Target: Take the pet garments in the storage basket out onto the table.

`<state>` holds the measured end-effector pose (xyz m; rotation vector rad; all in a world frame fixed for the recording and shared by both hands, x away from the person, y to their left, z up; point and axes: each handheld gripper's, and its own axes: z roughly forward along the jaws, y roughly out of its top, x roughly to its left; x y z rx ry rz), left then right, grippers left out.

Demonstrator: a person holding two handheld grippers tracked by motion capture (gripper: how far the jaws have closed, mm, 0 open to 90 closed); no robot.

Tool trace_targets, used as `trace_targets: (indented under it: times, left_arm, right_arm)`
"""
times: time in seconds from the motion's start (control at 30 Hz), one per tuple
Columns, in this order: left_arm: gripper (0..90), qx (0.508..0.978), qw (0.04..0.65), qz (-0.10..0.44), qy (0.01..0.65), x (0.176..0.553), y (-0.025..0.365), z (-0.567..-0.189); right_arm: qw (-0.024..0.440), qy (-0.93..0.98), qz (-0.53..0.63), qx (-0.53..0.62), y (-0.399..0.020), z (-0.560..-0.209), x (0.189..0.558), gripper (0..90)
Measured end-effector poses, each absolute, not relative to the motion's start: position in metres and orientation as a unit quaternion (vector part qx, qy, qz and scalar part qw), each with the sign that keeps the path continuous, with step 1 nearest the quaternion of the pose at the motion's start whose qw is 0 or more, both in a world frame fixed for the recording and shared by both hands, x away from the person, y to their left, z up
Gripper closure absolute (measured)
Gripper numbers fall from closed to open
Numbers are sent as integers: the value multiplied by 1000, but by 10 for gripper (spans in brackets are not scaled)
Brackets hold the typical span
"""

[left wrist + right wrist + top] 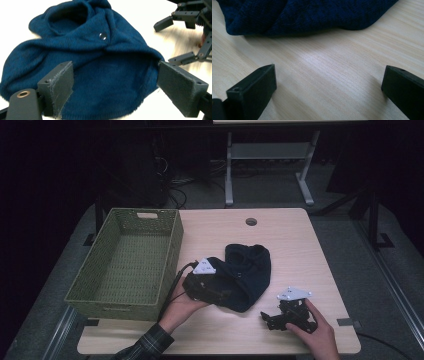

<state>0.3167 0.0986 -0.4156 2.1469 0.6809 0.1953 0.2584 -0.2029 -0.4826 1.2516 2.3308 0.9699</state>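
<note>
Green basket (125, 260) at left, nothing inside. Left gripper (202, 282) over the near edge of the blue knit (247, 270) mid-table, jaws apart, straddling its hem. Soft, light, floppy; probably best pinched at the hem. Right gripper (287, 315) just beside, 2 jaws apart, holding nothing.

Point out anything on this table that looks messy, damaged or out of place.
The dark blue knit garment lies crumpled in a heap on the table, not folded, beside the green basket. No damage or spill shows. Both grippers, left and right, are open.
</note>
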Motion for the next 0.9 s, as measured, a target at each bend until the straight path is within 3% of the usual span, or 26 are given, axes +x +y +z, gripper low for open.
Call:
trace_targets:
  times: [0.43,0.9]
  left_arm:
    - [137,864,403,87,288,294,109,-438]
    - [131,887,338,107,295,284,111,-468]
  right_arm:
    - [161,816,340,438,-203,-483,258,0]
    - [161,816,340,438,-203,-483,258,0]
